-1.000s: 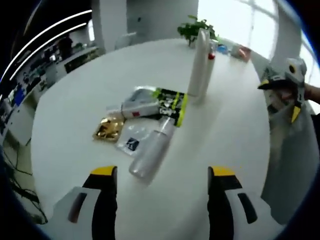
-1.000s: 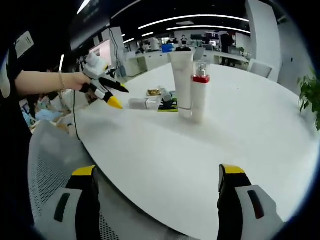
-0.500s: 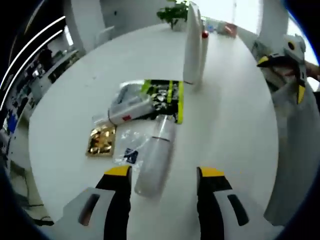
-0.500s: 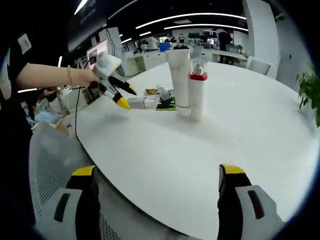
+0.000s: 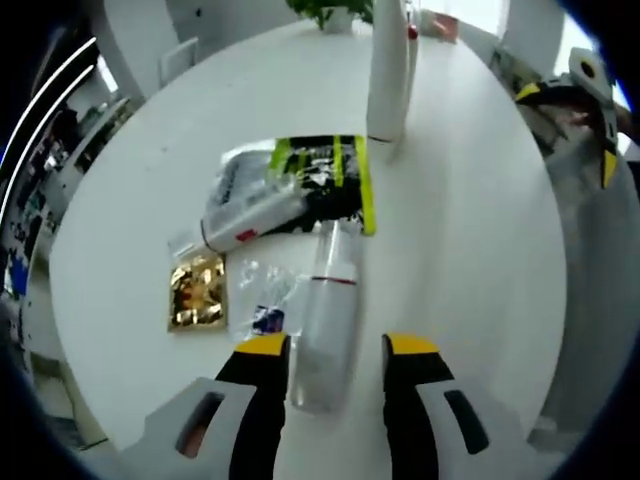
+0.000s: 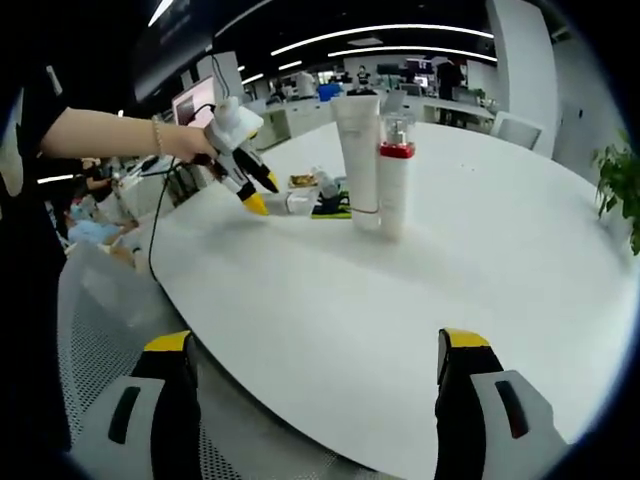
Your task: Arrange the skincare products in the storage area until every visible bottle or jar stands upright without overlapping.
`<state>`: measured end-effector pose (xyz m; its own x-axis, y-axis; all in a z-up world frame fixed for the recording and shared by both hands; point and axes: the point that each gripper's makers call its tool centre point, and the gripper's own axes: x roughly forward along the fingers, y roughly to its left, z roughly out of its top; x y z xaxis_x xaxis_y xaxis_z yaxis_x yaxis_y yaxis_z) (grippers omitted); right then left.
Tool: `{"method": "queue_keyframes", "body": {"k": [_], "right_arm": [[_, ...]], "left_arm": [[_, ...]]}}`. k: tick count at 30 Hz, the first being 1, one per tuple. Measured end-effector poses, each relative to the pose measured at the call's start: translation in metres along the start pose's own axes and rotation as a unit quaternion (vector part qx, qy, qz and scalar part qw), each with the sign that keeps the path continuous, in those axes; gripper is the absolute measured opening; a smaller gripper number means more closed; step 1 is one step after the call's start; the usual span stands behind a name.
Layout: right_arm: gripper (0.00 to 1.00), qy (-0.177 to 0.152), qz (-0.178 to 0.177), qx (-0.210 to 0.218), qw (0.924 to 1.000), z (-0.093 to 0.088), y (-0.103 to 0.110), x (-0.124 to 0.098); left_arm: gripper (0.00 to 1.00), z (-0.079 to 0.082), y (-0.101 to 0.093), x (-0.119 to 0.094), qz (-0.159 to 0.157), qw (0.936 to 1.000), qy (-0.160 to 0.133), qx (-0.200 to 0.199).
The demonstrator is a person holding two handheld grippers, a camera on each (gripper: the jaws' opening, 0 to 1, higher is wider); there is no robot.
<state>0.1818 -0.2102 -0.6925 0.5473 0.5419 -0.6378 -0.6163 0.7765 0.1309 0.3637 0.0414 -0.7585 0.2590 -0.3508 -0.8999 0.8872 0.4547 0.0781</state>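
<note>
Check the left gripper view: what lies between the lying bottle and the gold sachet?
A clear plastic packet with a dark label lies between the lying bottle and the gold sachet, flat on the table.

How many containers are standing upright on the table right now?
2: a tall white tube and, close beside it, a clear bottle with a red collar, both near the table's middle. Others may be hidden behind them.

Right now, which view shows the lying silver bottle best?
Left gripper view: the silver bottle lies flat, end between the open left gripper jaws. In the right gripper view it's small and distant behind the left gripper.
</note>
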Motion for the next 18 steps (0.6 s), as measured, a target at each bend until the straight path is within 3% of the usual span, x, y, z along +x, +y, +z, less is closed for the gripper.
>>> {"method": "queue_keyframes", "body": {"k": [11, 18], "right_arm": [[0.99, 0.001, -0.003, 0.002, 1.0000, -0.0006, -0.0016, 0.0002], [0.99, 0.006, -0.002, -0.001, 1.0000, -0.0023, -0.0008, 0.0015]], "left_arm": [[0.29, -0.0028, 0.0019, 0.0099, -0.003, 0.9987, 0.034, 0.038], [0.26, 0.0010, -0.0009, 0.0093, -0.009, 0.9991, 0.030, 0.028]]}}
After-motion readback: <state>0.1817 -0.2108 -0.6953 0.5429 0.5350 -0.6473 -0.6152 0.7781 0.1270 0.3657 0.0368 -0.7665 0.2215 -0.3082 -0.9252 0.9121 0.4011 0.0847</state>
